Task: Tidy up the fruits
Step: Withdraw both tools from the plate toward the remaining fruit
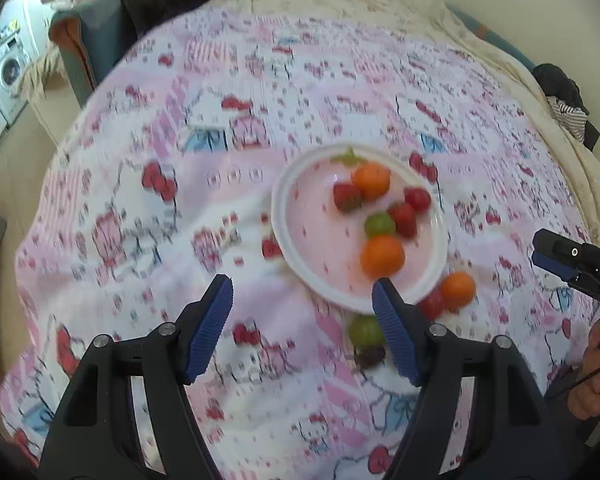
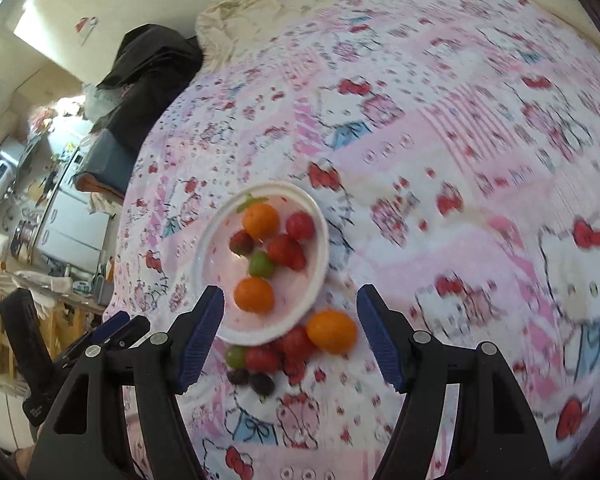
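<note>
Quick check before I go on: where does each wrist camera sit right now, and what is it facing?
Left wrist: on the left gripper, angled down at the white plate of fruit on the patterned cloth; its open fingers show, plus the right gripper and a hand at the right edge.
Right wrist: on the right gripper, angled down at the plate from the other side; its open fingers show, with the left gripper at lower left.
Shared: plate, loose orange, cloth.

Pink cartoon-cat bedcover (image 1: 148, 208), white plate (image 2: 318, 264), orange, red, green fruits (image 2: 261, 221).
</note>
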Demonstrator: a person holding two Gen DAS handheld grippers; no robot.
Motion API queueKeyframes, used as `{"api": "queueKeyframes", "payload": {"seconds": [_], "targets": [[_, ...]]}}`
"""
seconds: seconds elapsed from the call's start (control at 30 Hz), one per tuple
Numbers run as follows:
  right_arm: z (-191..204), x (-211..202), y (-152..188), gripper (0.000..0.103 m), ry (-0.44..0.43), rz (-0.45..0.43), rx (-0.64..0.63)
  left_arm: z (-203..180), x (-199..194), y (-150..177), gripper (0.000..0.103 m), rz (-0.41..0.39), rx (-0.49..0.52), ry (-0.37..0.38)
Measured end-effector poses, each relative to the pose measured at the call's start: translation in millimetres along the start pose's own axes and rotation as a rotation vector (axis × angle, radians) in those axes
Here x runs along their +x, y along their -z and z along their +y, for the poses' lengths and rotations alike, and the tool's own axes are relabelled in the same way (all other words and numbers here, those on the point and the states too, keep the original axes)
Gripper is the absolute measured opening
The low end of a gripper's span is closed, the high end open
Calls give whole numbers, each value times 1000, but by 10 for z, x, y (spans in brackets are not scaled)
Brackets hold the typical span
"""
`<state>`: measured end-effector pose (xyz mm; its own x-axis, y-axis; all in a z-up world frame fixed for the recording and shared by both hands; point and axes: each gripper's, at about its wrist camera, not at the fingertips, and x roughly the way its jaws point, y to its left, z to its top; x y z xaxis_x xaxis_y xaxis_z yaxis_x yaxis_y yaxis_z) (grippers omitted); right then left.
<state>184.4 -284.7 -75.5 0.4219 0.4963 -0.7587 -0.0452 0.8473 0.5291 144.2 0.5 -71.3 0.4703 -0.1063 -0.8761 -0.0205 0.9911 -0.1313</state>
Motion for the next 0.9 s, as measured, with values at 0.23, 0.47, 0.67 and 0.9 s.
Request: {"api": "queueKeyframes", "payload": {"seconds": [0.23, 0.47, 0.67, 0.9], "targets": [[-109, -1, 169, 72, 30, 30, 15, -162, 300, 357, 52, 117, 32, 57], [-124, -16, 183, 72, 33, 33, 2, -461, 625, 561, 36, 192, 130, 91], [-137, -12, 162, 72, 18, 33, 7, -573, 718, 575, 24, 206, 157, 111], [-109, 20, 138, 72, 1, 37, 7, -478, 735, 529, 19, 231, 104, 153]]}}
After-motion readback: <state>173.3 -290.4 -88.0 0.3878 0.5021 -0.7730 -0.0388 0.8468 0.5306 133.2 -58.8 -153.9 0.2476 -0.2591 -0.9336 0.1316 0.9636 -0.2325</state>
